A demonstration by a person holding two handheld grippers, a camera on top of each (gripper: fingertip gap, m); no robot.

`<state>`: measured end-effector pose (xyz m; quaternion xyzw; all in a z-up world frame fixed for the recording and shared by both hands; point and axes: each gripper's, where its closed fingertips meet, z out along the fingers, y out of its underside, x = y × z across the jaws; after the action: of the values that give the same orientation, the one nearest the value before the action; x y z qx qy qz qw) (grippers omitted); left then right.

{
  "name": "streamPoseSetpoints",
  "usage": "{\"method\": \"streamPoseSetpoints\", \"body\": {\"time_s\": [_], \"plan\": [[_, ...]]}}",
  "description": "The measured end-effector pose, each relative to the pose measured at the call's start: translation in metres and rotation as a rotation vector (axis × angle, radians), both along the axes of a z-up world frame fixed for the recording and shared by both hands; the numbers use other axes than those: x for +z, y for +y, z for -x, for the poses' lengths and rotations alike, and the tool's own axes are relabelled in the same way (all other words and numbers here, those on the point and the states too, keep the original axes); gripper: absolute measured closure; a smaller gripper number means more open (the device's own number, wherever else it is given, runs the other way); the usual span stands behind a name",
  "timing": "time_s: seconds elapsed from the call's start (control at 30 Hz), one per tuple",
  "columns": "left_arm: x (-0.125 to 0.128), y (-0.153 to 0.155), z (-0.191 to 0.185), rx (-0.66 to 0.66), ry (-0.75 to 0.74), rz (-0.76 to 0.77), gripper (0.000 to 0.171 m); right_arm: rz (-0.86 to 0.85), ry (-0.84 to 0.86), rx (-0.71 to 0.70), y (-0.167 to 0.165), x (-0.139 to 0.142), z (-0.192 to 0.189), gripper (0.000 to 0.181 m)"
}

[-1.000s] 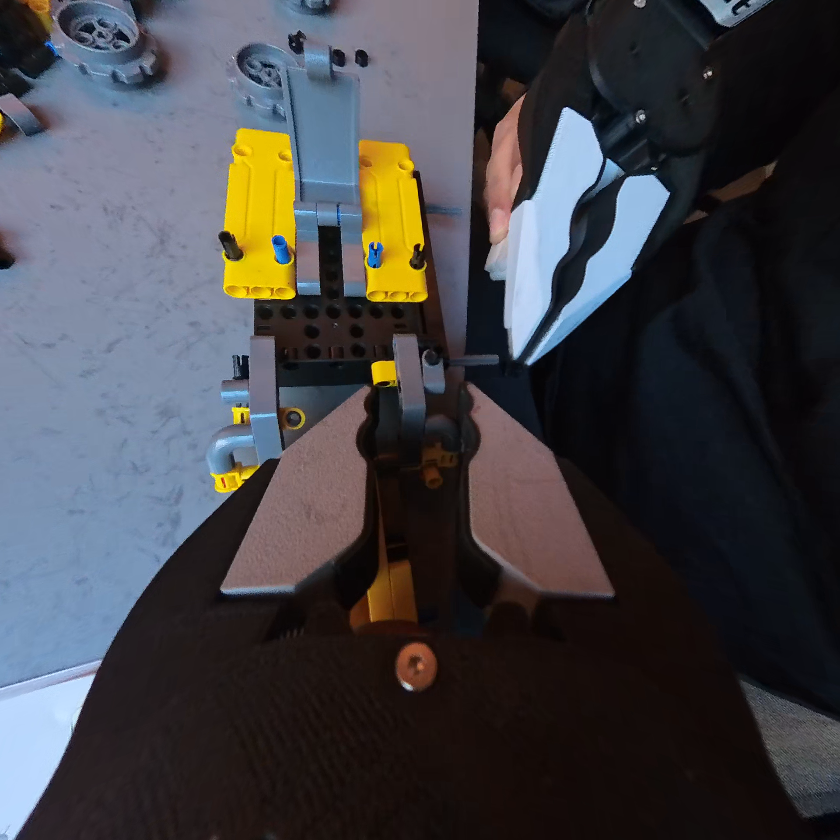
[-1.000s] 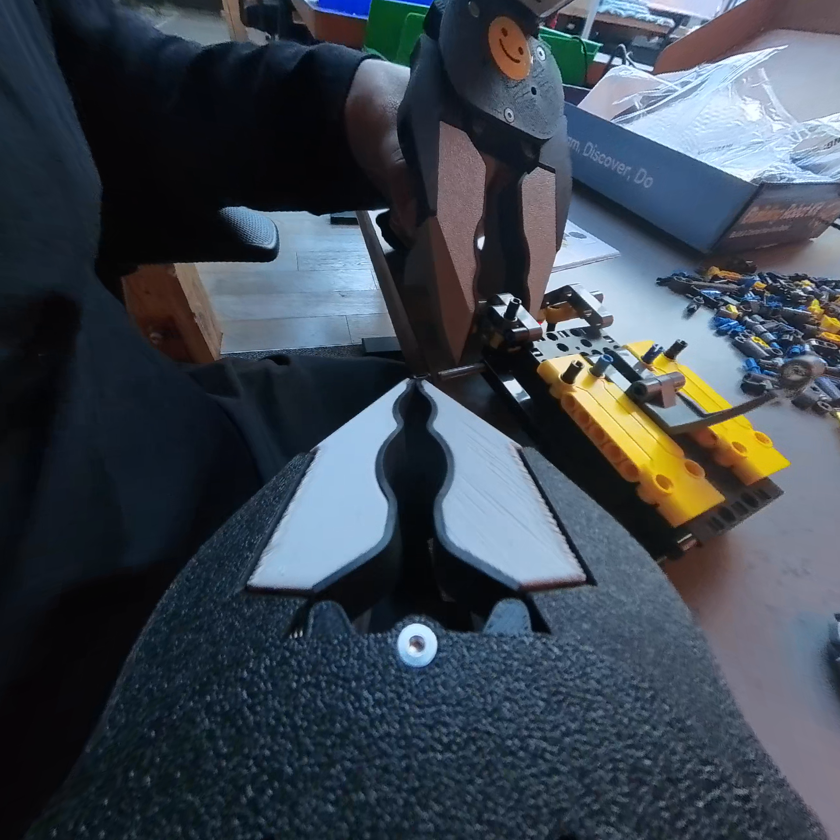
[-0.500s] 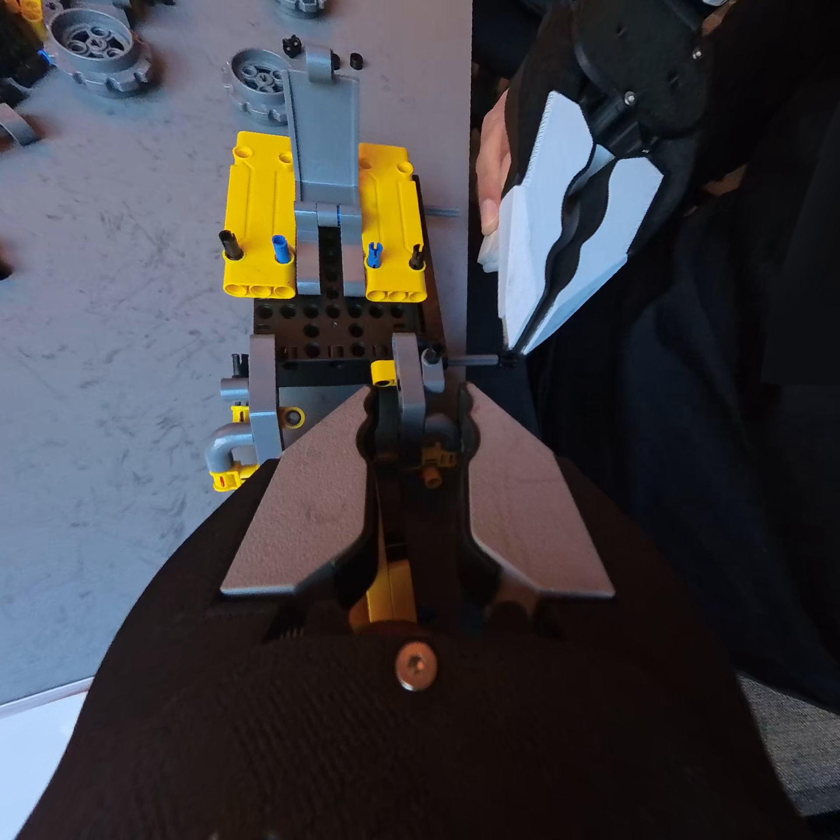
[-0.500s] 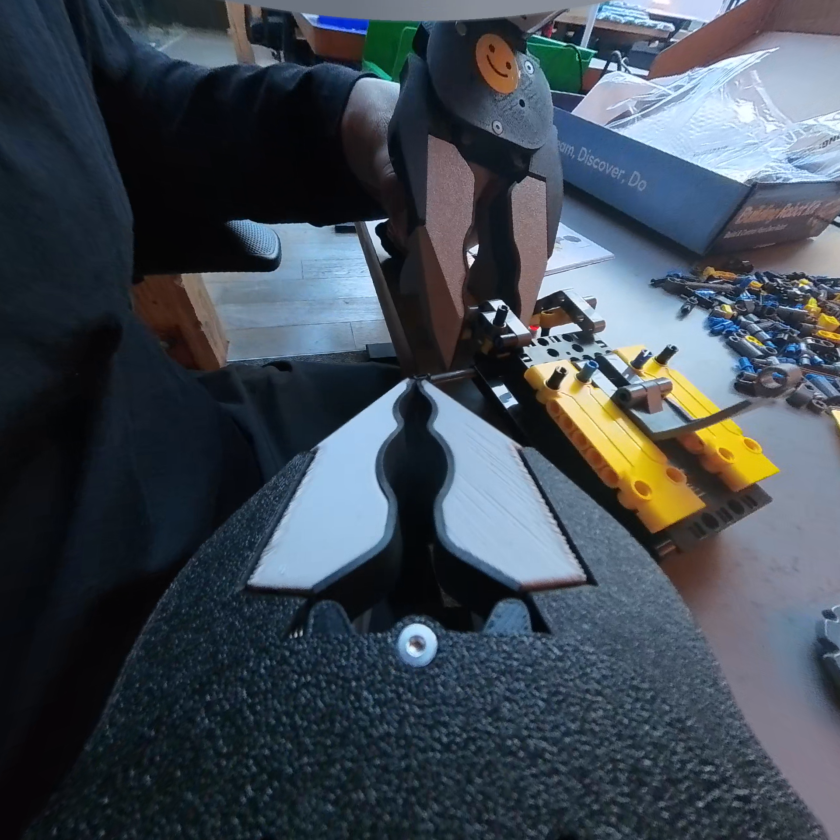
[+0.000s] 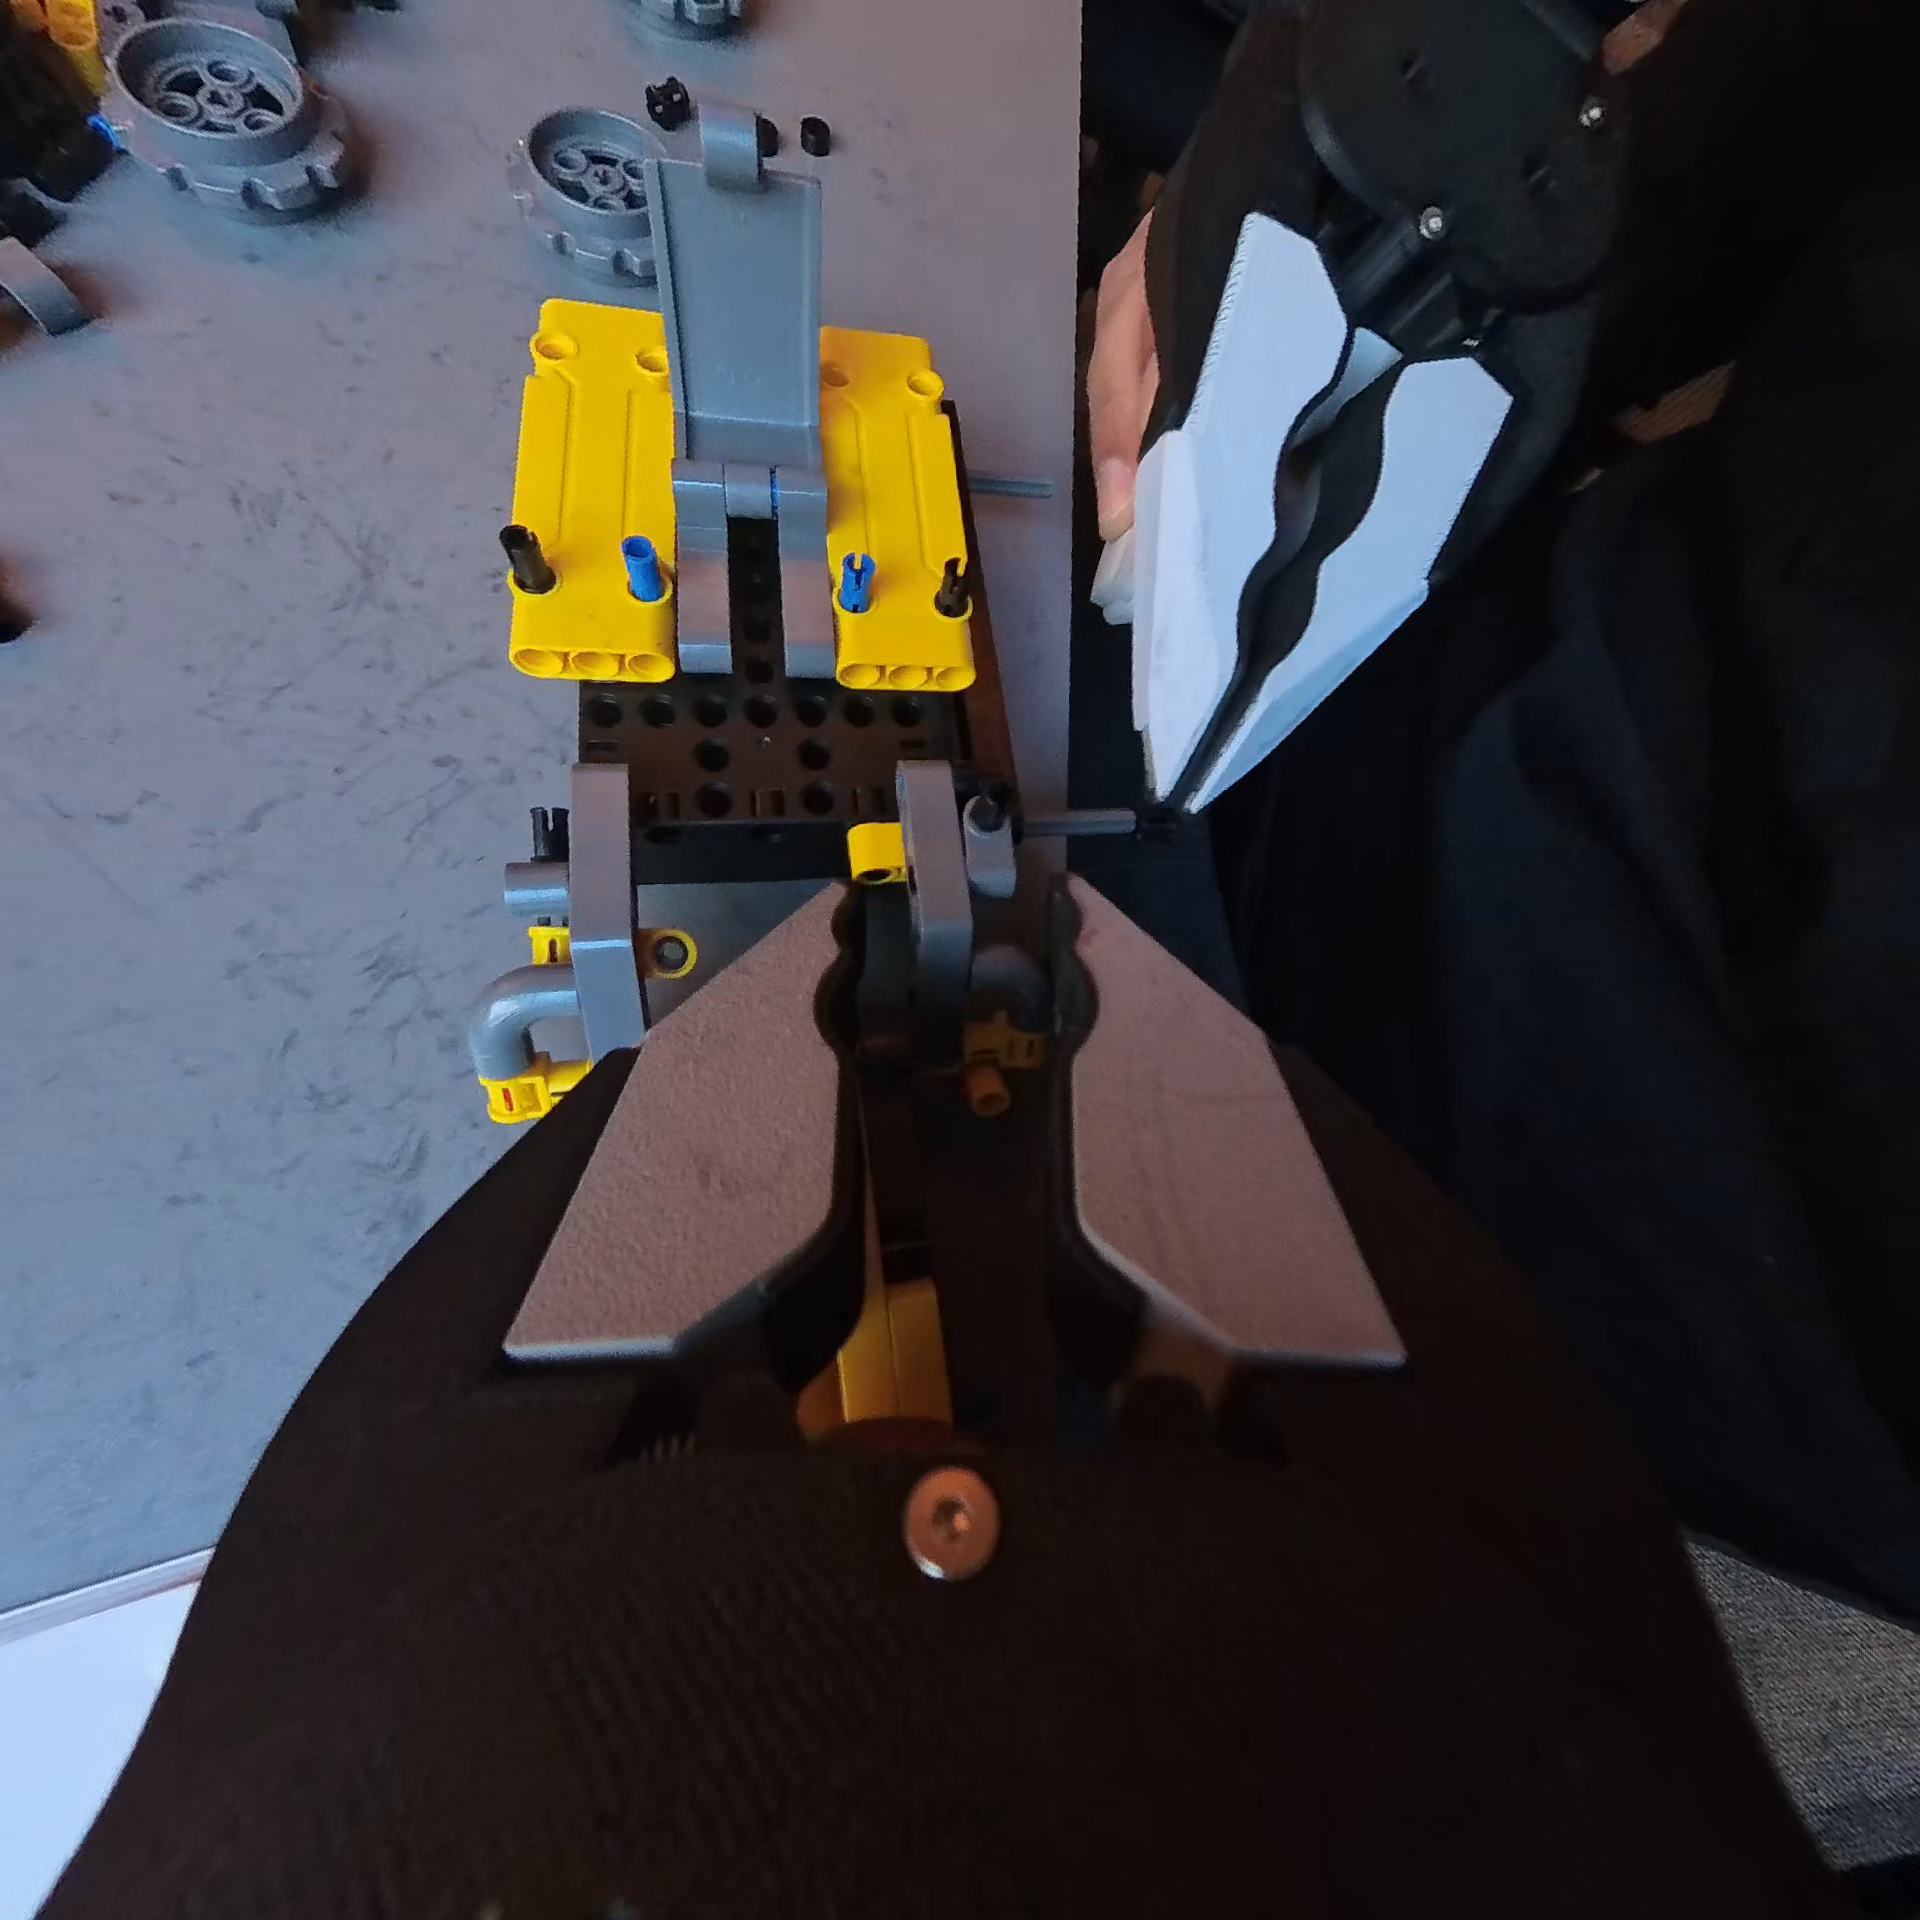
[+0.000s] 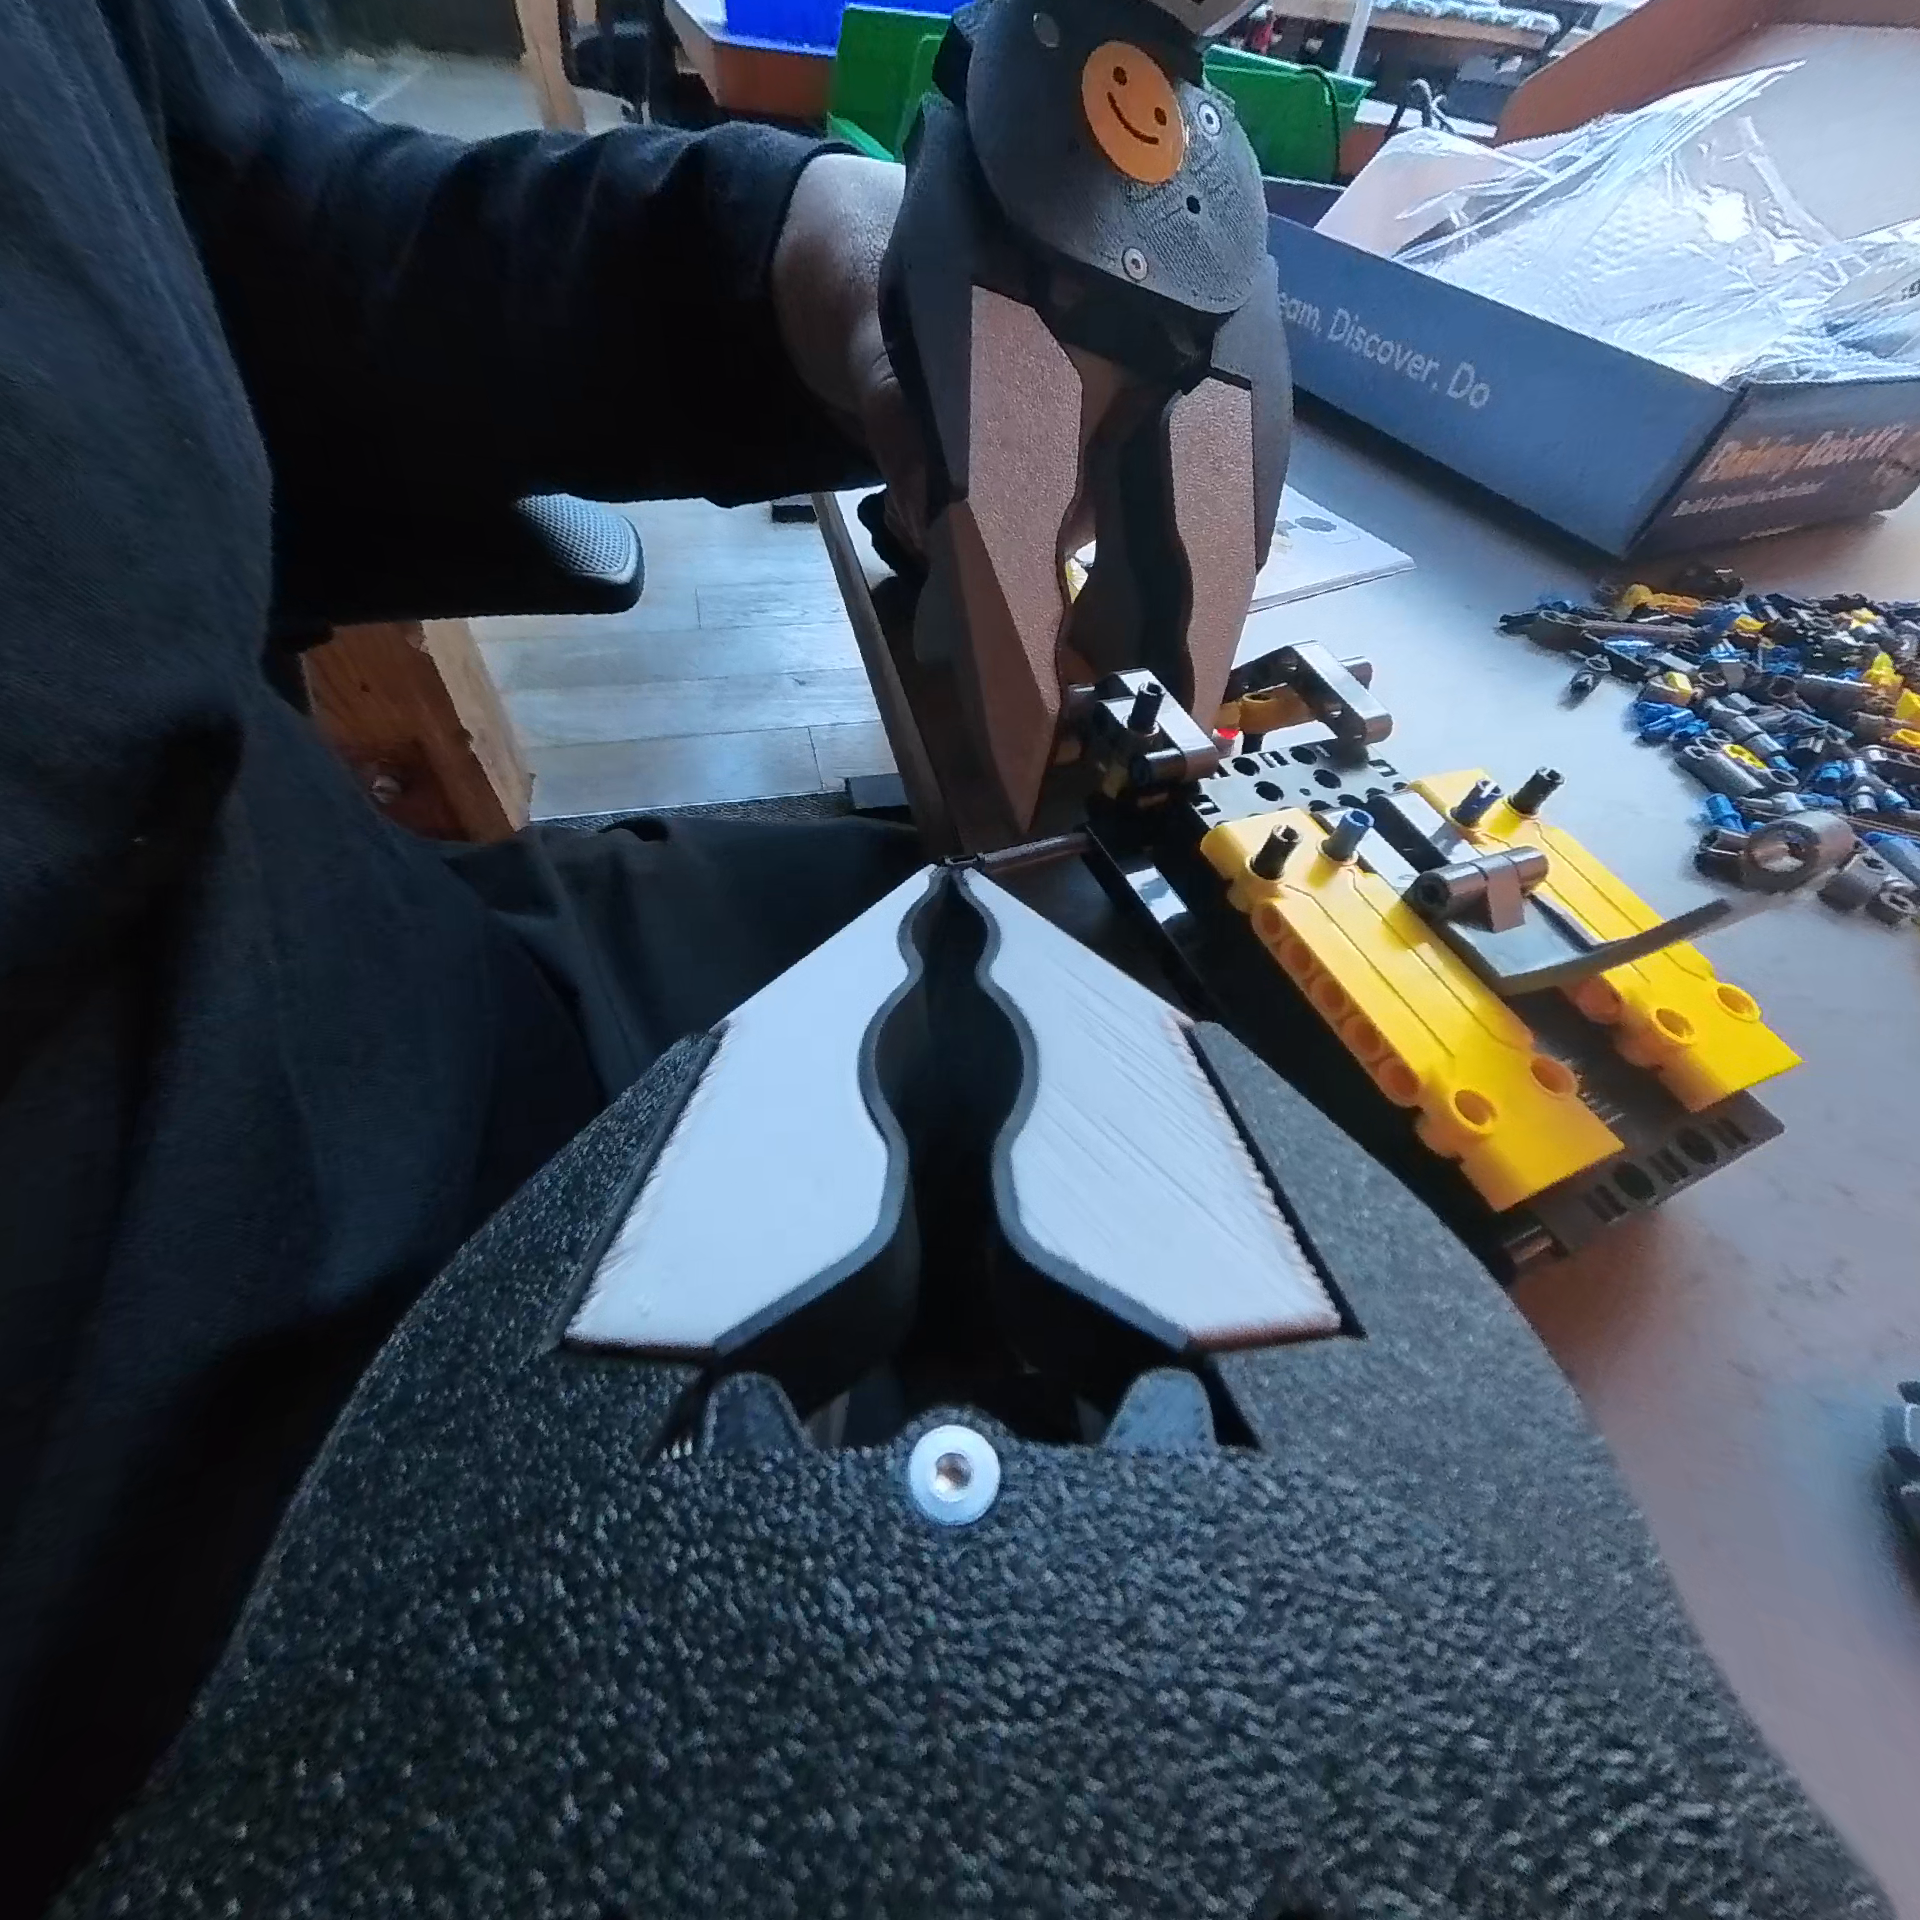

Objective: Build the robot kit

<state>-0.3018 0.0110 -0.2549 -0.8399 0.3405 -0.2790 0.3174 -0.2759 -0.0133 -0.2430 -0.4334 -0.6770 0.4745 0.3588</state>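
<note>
Meanwhile little has changed over the last second: the left gripper (image 5: 951, 925) stays clamped on the model (image 5: 748, 748) at the table (image 5: 260, 831) edge, and the right gripper (image 6: 951, 871) stays pinched on the thin axle (image 6: 1034, 850) protruding from its side, barely shifted.

Inspection from my remote station, right wrist view:
- The blue cardboard box (image 6: 1507, 416) carries pale lettering along its long side and yellow lettering on its end face; wording withheld.
- An orange round sticker (image 6: 1132, 104) with a smiley sign sits on the left gripper (image 6: 1117, 769) housing.
- A printed sheet (image 6: 1340, 556) lies behind it, illegible.
</note>
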Motion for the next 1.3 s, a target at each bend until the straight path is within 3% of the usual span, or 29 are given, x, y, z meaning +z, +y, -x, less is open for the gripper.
{"method": "streamPoseSetpoints", "body": {"time_s": [0.97, 1.3], "plan": [[-0.0005, 0.0008, 0.0006, -0.008, 0.005, -0.006, 0.14, 0.038, -0.006, 0.006, 0.0029, 0.0014, 0.0014, 0.181], [-0.0019, 0.0059, 0.0022, 0.048, 0.032, -0.018, 0.141, -0.024, -0.002, -0.078, 0.0073, -0.0006, 0.0039, 0.181]]}}
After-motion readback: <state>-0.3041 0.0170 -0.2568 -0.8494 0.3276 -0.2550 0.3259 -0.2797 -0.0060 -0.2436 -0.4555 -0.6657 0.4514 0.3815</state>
